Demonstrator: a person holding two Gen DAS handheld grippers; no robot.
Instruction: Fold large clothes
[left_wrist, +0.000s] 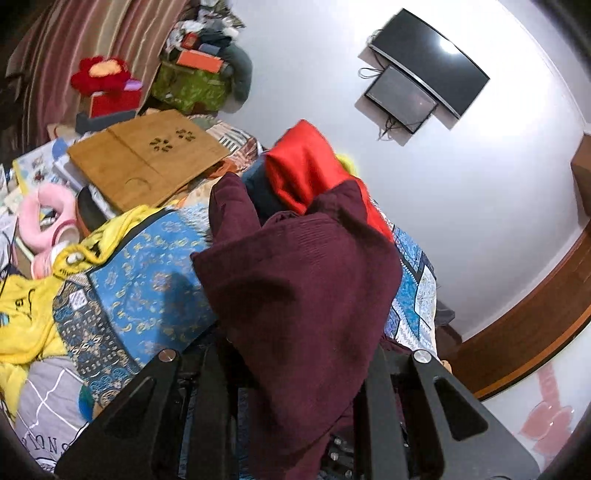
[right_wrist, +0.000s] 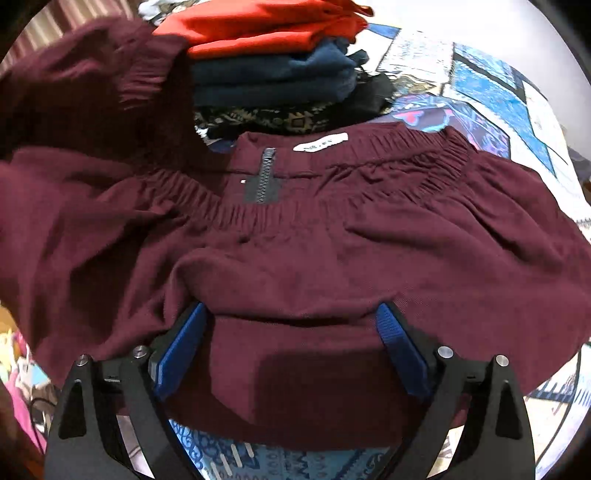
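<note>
A maroon garment (right_wrist: 295, 266) with an elastic waistband, a grey zip (right_wrist: 266, 177) and a white label lies on the patterned blue bedspread (right_wrist: 480, 88). My right gripper (right_wrist: 291, 325) is open, its blue pads (right_wrist: 184, 343) spread just above the garment's near edge. In the left wrist view the same maroon cloth (left_wrist: 295, 288) hangs lifted over my left gripper (left_wrist: 295, 369) and hides its fingertips; the jaws look closed on it. A stack of folded clothes, red (right_wrist: 266, 29) on dark blue (right_wrist: 273, 77), sits behind the garment.
A yellow garment (left_wrist: 26, 306) and a grey printed one (left_wrist: 48, 406) lie at the left of the bed. A wooden lap tray (left_wrist: 147, 158), a pink plush (left_wrist: 44, 218) and boxes crowd the far left. A wall screen (left_wrist: 424, 62) hangs ahead.
</note>
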